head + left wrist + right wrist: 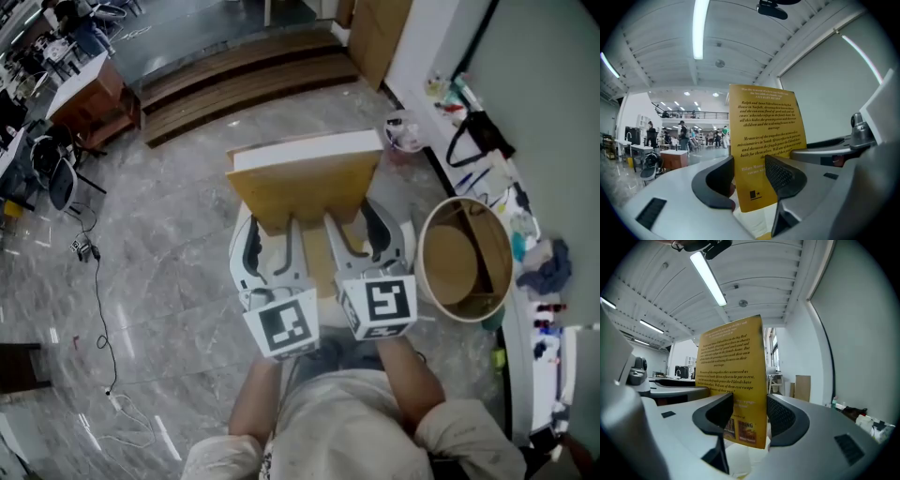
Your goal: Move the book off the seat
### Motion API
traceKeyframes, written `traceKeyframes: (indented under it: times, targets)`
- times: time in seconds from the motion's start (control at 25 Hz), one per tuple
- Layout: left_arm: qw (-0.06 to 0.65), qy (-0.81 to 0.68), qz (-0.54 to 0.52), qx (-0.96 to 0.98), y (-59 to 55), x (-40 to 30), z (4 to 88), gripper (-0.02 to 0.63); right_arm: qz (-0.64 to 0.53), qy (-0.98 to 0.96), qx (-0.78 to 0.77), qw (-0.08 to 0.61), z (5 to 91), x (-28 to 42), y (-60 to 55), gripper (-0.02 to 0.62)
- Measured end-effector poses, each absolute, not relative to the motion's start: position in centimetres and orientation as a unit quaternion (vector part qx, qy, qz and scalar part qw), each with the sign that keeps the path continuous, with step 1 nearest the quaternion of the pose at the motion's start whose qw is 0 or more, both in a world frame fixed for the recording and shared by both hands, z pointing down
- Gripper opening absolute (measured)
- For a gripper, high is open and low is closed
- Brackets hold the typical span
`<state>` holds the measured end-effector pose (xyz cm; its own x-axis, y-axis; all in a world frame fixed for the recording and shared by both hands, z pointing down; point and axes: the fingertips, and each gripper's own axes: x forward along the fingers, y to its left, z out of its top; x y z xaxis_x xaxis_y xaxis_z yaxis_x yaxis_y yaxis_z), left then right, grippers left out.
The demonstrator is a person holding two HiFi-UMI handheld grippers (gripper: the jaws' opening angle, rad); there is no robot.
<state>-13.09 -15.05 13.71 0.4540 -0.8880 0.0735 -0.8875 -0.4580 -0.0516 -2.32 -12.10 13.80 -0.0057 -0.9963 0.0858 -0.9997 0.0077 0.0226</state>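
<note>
The book (305,183) is being clamped along its near edge by the left hand-held gripper (272,230) and the right hand-held gripper (354,225). It is apparently being lifted, with setting it down elsewhere not yet done.

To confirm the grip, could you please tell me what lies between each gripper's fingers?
The yellow book. The left gripper and the right gripper each clamp one edge of it between their fingers, as each gripper view shows.

Head view steeply down, both gripper views close, upward, sharing book (764,140)
</note>
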Motion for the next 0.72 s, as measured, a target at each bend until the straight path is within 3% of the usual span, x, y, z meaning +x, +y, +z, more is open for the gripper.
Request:
traceKeyframes:
  times: [0.72]
  targets:
    - [0.029,0.300,-0.041,-0.953,6.4,13.0,12.0,0.216,0.036,-0.520,0.853,0.021,12.3,20.9,14.0,0.233]
